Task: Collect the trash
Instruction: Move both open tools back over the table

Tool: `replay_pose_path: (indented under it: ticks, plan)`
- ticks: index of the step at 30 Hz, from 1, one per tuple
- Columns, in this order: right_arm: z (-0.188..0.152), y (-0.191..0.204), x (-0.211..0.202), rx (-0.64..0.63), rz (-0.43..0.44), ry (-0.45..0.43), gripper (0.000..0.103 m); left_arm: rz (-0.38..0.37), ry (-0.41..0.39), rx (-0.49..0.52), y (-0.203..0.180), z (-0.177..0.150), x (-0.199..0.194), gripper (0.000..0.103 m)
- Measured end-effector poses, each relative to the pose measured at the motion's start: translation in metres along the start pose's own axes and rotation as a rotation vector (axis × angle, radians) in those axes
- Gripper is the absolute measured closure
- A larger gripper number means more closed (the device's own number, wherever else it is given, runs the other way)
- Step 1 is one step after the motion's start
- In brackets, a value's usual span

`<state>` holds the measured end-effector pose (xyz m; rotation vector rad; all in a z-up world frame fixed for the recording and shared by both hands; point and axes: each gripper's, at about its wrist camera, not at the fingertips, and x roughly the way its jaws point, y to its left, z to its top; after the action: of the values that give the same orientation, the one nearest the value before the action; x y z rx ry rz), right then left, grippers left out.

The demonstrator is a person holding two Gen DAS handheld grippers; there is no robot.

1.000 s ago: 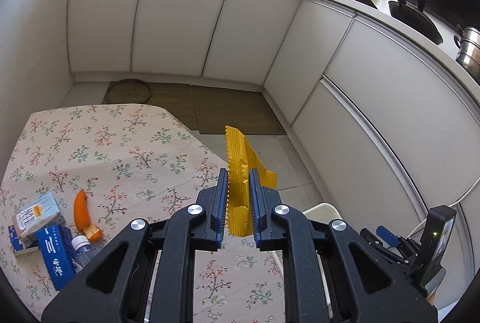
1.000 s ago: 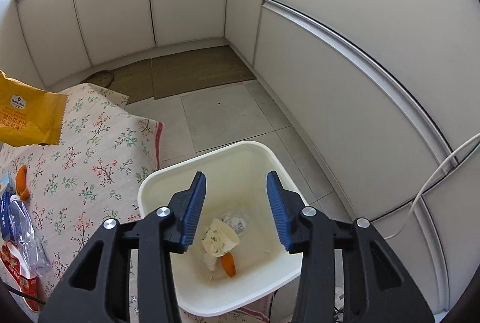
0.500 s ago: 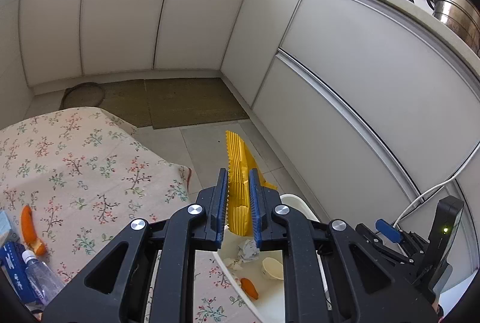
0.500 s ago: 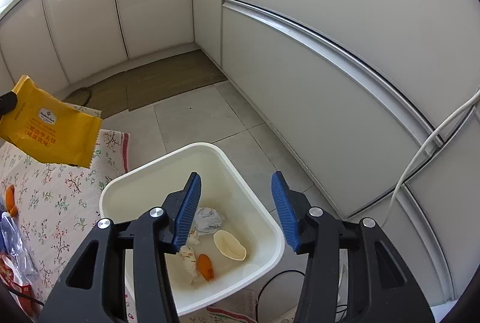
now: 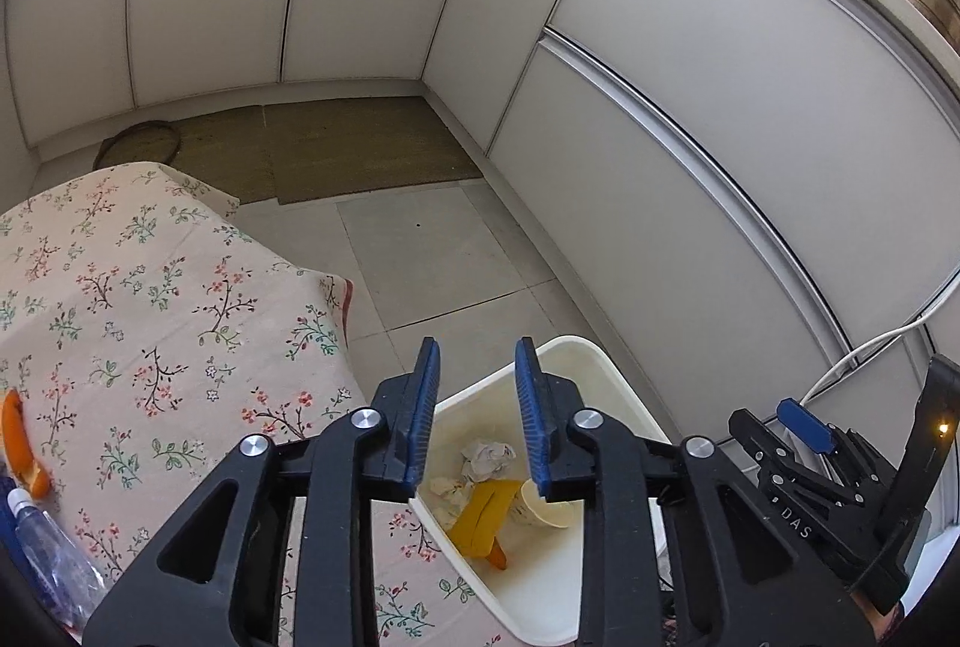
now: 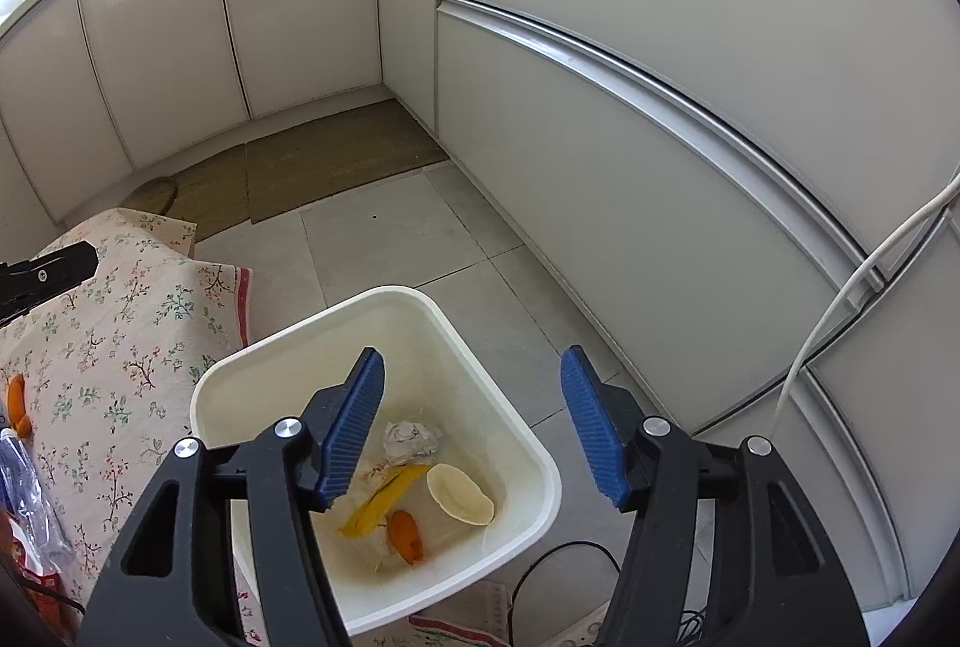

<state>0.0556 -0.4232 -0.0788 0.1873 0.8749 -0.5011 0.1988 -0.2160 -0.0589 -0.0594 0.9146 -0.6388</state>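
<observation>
The white trash bin (image 5: 618,389) (image 6: 516,437) stands on the floor beside the table. Inside lie the yellow snack packet (image 5: 486,518) (image 6: 384,497), a crumpled paper (image 6: 411,440), a paper cup (image 6: 459,494) and an orange peel (image 6: 405,536). My left gripper (image 5: 477,419) is open and empty above the bin. My right gripper (image 6: 474,425) is wide open and empty over the bin. Its body shows at the right of the left wrist view (image 5: 840,491).
The table with a floral cloth (image 5: 150,323) (image 6: 108,377) holds an orange peel (image 5: 21,443) (image 6: 17,404) and a plastic bottle (image 5: 54,557) (image 6: 30,491). White cabinets (image 5: 690,137) curve around. A mat (image 5: 336,149) lies on the tiled floor. A white cable (image 6: 840,311) hangs at right.
My left gripper opened and the yellow packet fell into the bin. My right gripper opened wider and moved a little further over the bin.
</observation>
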Motion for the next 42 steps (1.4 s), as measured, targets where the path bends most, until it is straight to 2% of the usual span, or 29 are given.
replay_pose_path:
  ticks: [1, 4, 5, 6, 7, 12, 18, 26, 42]
  plan:
    - [0.000, 0.002, -0.001, -0.004, 0.003, -0.002, 0.042, 0.012, -0.005, 0.002, 0.000, -0.001, -0.002, 0.062]
    - [0.004, 0.009, -0.002, -0.007, 0.014, -0.007, 0.036, 0.063, -0.023, 0.020, 0.001, -0.003, -0.010, 0.053]
    - [0.004, 0.011, -0.003, -0.005, 0.018, -0.009, 0.030, 0.082, -0.028, 0.025, 0.002, -0.004, -0.013, 0.051]
    - [0.004, 0.014, -0.004, -0.001, 0.023, -0.012, 0.026, 0.100, -0.033, 0.025, 0.004, -0.005, -0.016, 0.044]
    - [0.005, 0.017, -0.006, 0.001, 0.030, -0.017, 0.024, 0.122, -0.039, 0.020, 0.007, -0.005, -0.019, 0.038]
    - [0.008, 0.038, -0.015, -0.014, 0.059, -0.037, 0.015, 0.213, -0.052, -0.023, 0.026, -0.006, -0.035, 0.019]
    - [0.010, 0.068, -0.019, -0.042, 0.098, -0.037, 0.014, 0.255, -0.052, -0.078, 0.054, -0.007, -0.052, 0.014]
    - [0.012, 0.114, -0.026, -0.097, 0.150, -0.045, 0.013, 0.315, -0.056, -0.113, 0.089, -0.014, -0.077, 0.013]
    - [0.000, 0.209, -0.028, -0.227, 0.227, -0.026, 0.013, 0.440, -0.044, -0.266, 0.194, -0.039, -0.123, 0.013]
